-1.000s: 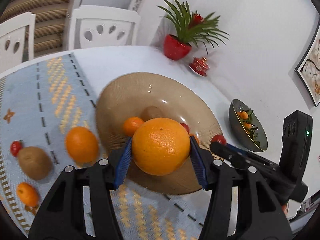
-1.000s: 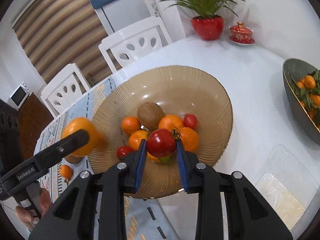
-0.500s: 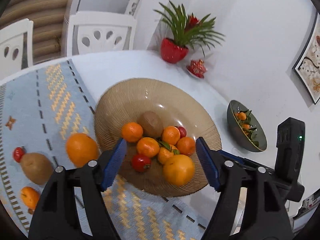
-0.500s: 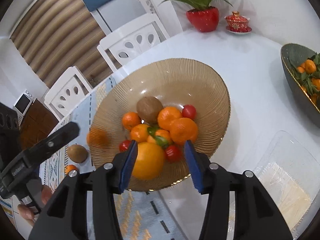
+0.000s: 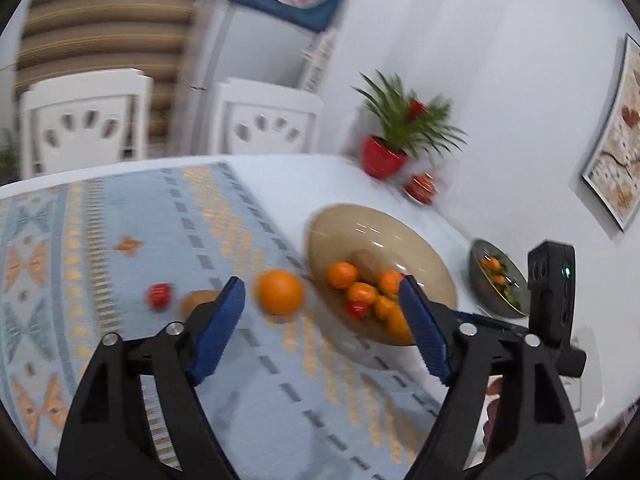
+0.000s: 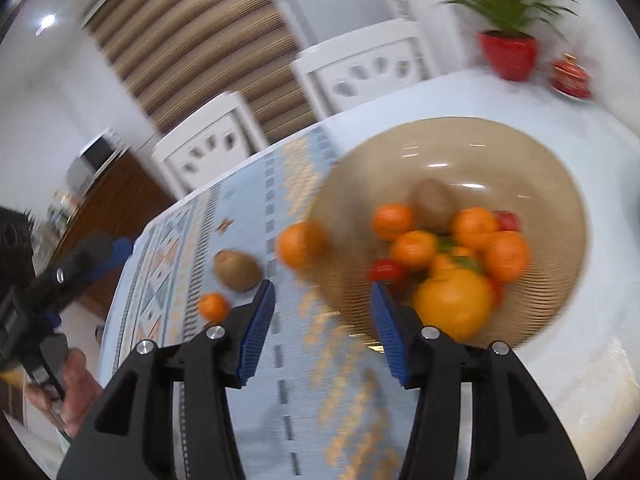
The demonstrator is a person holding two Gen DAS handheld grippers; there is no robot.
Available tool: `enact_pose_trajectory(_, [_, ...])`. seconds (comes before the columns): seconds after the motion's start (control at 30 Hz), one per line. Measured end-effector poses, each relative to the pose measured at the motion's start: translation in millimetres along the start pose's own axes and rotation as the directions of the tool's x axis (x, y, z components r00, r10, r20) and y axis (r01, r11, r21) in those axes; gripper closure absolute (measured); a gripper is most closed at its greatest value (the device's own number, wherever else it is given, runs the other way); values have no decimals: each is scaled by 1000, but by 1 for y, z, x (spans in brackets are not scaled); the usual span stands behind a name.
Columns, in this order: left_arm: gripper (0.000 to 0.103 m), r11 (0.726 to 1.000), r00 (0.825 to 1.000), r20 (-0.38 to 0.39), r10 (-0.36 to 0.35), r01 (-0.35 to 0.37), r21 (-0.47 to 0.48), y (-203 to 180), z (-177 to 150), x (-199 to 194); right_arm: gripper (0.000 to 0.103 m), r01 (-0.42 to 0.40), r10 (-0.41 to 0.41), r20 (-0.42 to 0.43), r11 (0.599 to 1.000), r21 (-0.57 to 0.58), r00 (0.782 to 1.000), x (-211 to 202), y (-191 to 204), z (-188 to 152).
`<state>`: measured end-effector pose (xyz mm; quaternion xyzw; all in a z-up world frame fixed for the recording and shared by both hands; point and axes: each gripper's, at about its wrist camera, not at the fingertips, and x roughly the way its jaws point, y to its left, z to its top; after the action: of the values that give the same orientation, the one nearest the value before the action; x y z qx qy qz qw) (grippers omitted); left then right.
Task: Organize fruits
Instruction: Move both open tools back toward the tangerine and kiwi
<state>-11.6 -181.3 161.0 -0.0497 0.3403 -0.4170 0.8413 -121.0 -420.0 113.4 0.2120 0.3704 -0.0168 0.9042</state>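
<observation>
A ribbed brown glass bowl (image 6: 556,184) (image 5: 424,248) holds several oranges, tomatoes, a kiwi and a big orange (image 6: 454,304). On the patterned mat lie a loose orange (image 5: 279,292) (image 6: 301,244), a kiwi (image 6: 236,266) (image 5: 196,300), a red tomato (image 5: 159,295) and a small tangerine (image 6: 213,306). My left gripper (image 5: 322,328) is open and empty above the mat, left of the bowl. My right gripper (image 6: 322,330) is open and empty at the bowl's near-left rim. Both views are motion-blurred.
A blue patterned mat (image 5: 80,240) covers the white table. A grey bowl of tangerines (image 5: 496,284) stands right of the brown bowl. A red potted plant (image 5: 384,156) and a red lidded dish (image 5: 420,188) sit at the back. White chairs (image 5: 80,120) stand behind. A clear tray (image 6: 608,392) lies near right.
Both grippers let go of their fruit, the big orange and a tomato, into the bowl, opened, then pulled back and swung left towards the loose fruit on the mat.
</observation>
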Motion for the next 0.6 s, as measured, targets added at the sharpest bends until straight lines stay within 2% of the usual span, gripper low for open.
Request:
enact_pose_trajectory(0.1, [24, 994, 994, 33, 107, -106, -31, 28, -11, -24, 45, -19, 18, -17, 998, -56, 1000, 16, 26, -9])
enact_pose_trajectory(0.3, [23, 970, 975, 3, 221, -220, -99, 77, -44, -30, 45, -19, 12, -36, 983, -185, 999, 62, 72, -37])
enact_pose_trajectory(0.37, [23, 962, 968, -14, 251, -251, -105, 90, -55, -24, 45, 10, -16, -24, 974, -227, 1000, 74, 81, -47])
enact_pose_trajectory(0.47, [23, 958, 966, -36, 256, -258, -121, 102, -70, -12, 44, 39, -43, -8, 965, -258, 999, 86, 86, -59])
enact_pose_trajectory(0.6, [23, 951, 960, -58, 275, -281, -129, 112, -87, 1, 42, 49, -50, 3, 970, -238, 999, 94, 81, -64])
